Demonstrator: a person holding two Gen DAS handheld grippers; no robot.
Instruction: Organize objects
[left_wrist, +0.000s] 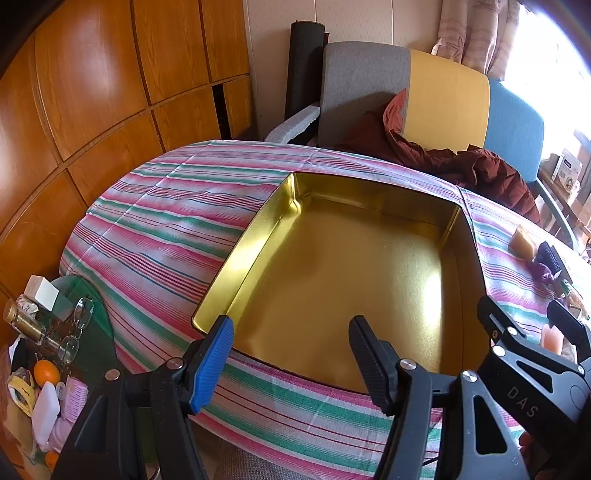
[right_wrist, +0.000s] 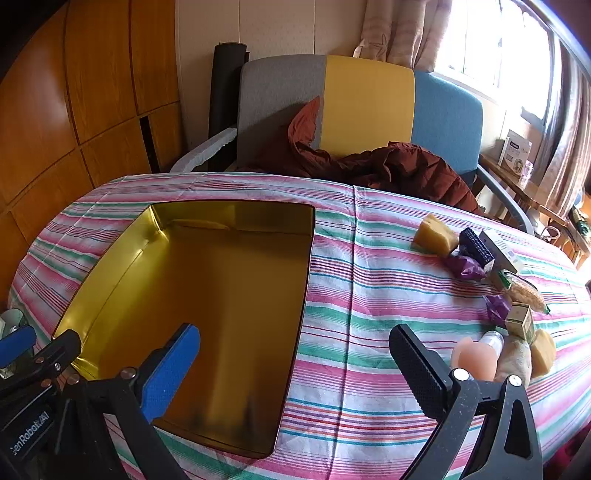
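Grippers: left gripper (left_wrist: 291, 334) hovers at the near edge of the tin, jaws spread wide with nothing between them; right gripper (right_wrist: 295, 354) hangs over the tin's near right corner, jaws likewise parted and empty.
Fingers: each gripper pairs a blue pad (left_wrist: 214, 363) with a black ribbed one (left_wrist: 365, 354).
Tin: gold rectangular tin (right_wrist: 110, 273), lid off and inside bare, sits on the striped tablecloth (right_wrist: 369, 295).
Objects to sort: a loose cluster lies on the cloth to the right of the tin, well apart from it.
Nearest of the cluster: peach-coloured soft piece (right_wrist: 474, 356), a clear bottle (right_wrist: 493, 339) touching it, a small gold box (right_wrist: 521, 321) just behind.
Middle of the cluster: purple wrapper (right_wrist: 465, 267), small jar of grains (right_wrist: 524, 288).
Farthest of the cluster: yellow block (right_wrist: 436, 234), dark ribbed item (right_wrist: 476, 245) beside it, and a white box (right_wrist: 500, 251).
Left of the tin: side table (left_wrist: 96, 295) below the cloth's edge, with eyeglasses (left_wrist: 83, 308), an orange (left_wrist: 46, 371).
Beyond the tin: armchair (right_wrist: 369, 103) in grey, yellow and blue, a rust-red jacket (right_wrist: 388, 166) heaped on its seat.
Backdrop: wooden wardrobe panels (left_wrist: 92, 92), curtained window (right_wrist: 491, 44).
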